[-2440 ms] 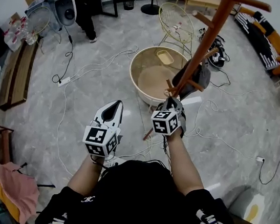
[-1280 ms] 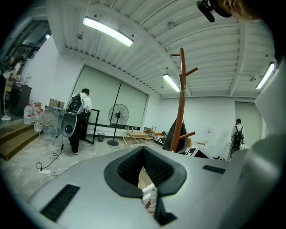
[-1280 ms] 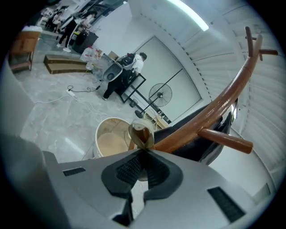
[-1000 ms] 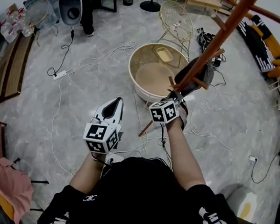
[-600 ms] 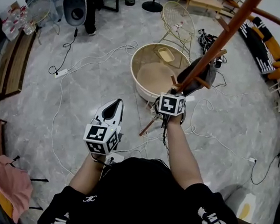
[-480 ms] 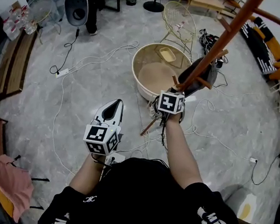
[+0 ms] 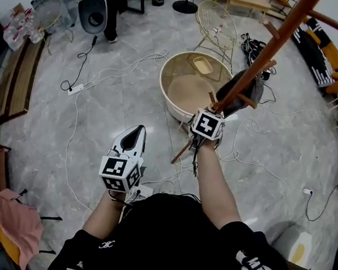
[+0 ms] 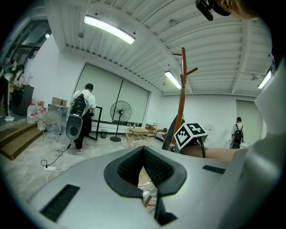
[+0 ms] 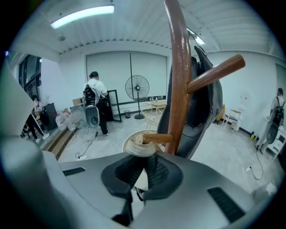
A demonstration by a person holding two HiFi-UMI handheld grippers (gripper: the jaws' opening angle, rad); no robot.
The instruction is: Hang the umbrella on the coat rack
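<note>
The brown wooden coat rack (image 7: 263,54) leans up through the right of the head view, its pole (image 9: 178,80) close ahead in the right gripper view. A dark grey folded umbrella (image 7: 245,93) hangs against the pole behind an upper peg (image 9: 214,71). My right gripper (image 7: 210,112) sits at a low peg (image 9: 156,137), its jaws (image 9: 145,157) shut. A thin dark cord shows just under them; I cannot tell if it is pinched. My left gripper (image 7: 134,131) hovers lower left, away from the rack, shut (image 8: 144,150) and holding nothing.
A round cream tub (image 7: 173,97) stands just behind the rack's foot. Beyond it is a wire chair (image 7: 214,28). Cables (image 7: 101,84) trail over the grey floor. A fan unit (image 7: 90,11) and a standing person (image 8: 82,112) are far left, wooden benches (image 7: 18,79) at the left edge.
The right gripper has rolled at the low peg, its marker cube now showing a different face. The left gripper has drifted slightly back toward my body.
</note>
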